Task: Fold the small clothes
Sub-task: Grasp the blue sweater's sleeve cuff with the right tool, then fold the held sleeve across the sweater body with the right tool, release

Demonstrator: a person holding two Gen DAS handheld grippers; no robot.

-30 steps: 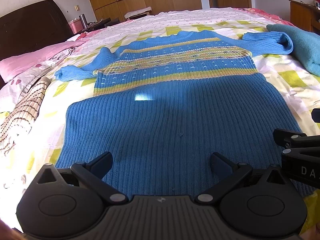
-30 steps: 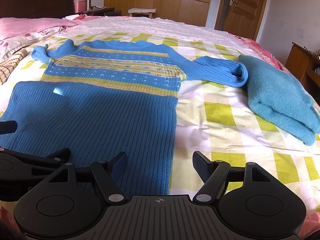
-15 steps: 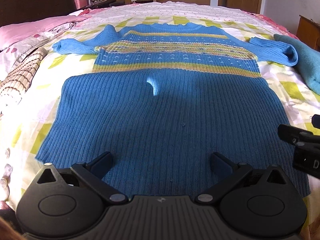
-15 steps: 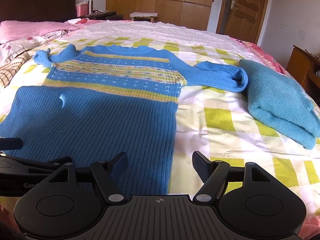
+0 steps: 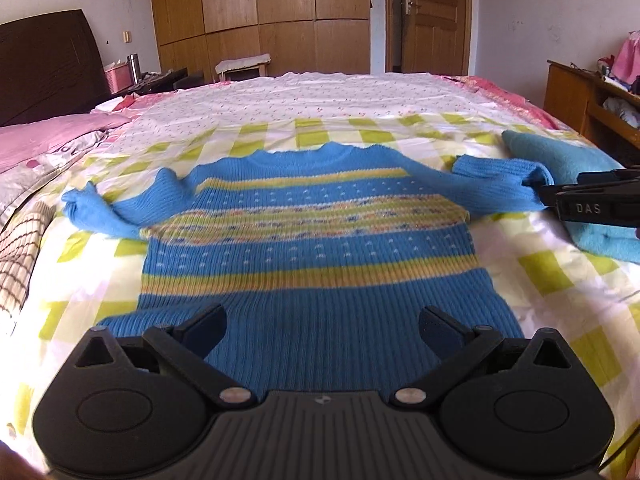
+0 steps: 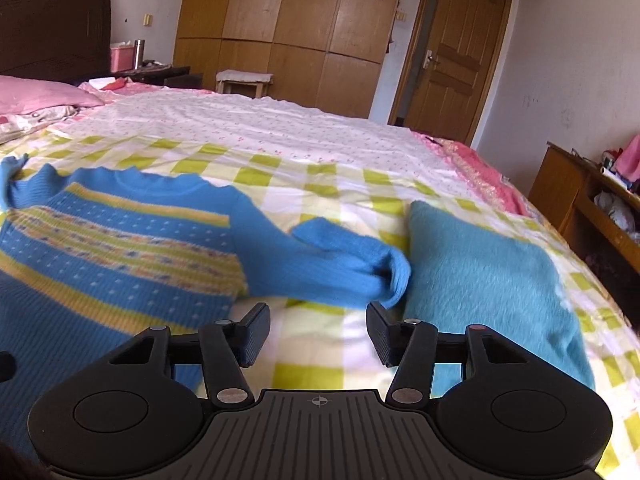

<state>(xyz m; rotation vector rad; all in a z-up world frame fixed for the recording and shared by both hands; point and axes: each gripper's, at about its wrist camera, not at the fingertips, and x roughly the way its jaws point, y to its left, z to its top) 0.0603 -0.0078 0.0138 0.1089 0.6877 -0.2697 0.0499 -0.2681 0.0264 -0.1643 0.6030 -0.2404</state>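
A blue knit sweater with yellow stripes lies flat on the bed, neck away from me. Its right sleeve is bent back on itself, its left sleeve is bunched. My left gripper is open and empty above the sweater's lower body. My right gripper is open and empty, just short of the bent right sleeve; it shows in the left wrist view touching or nearly touching that sleeve's fold.
A folded teal garment lies right of the sleeve. The bed has a yellow-checked sheet. Pink pillows and a dark headboard are at left. A wooden cabinet stands right; wardrobes behind.
Both grippers have moved forward along the sweater toward its chest and sleeves. The right gripper has swung over to the bent right sleeve. Both stay open.
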